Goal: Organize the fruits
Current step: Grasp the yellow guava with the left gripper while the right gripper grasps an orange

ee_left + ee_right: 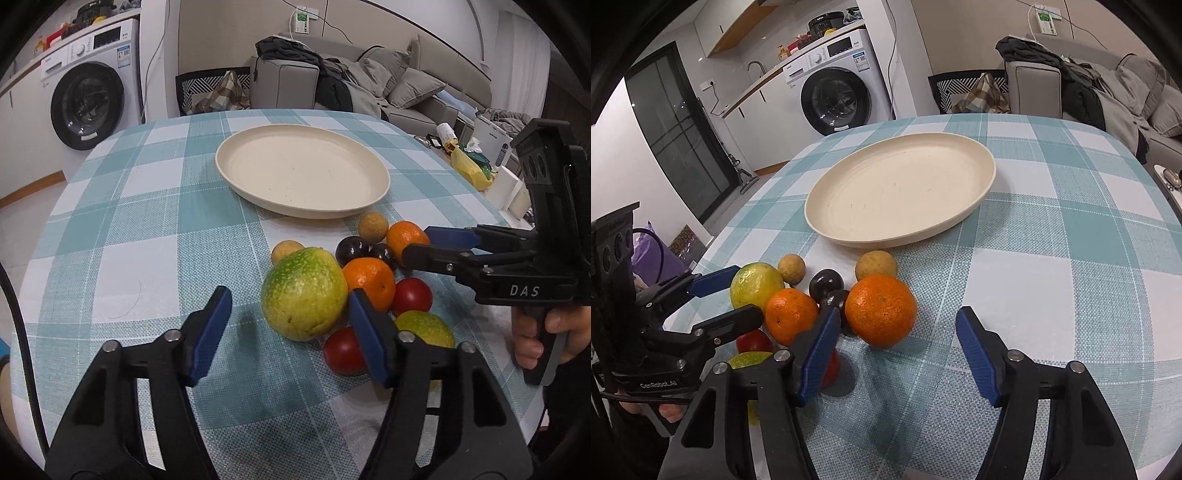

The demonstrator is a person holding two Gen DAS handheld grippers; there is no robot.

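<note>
Fruits lie clustered low-centre in the left wrist view, where the open, empty left gripper (288, 334) straddles the green fruit (303, 293), while in the right wrist view the open, empty right gripper (897, 356) flanks the orange (881, 310), and closing jaws may nudge touching neighbours rolling.

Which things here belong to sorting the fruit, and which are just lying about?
Job: green fruit, oranges, tomatoes, dark plums, small brown fruits, plate.
Lying about: washing machine, sofa, clothes, yellow bag.
</note>
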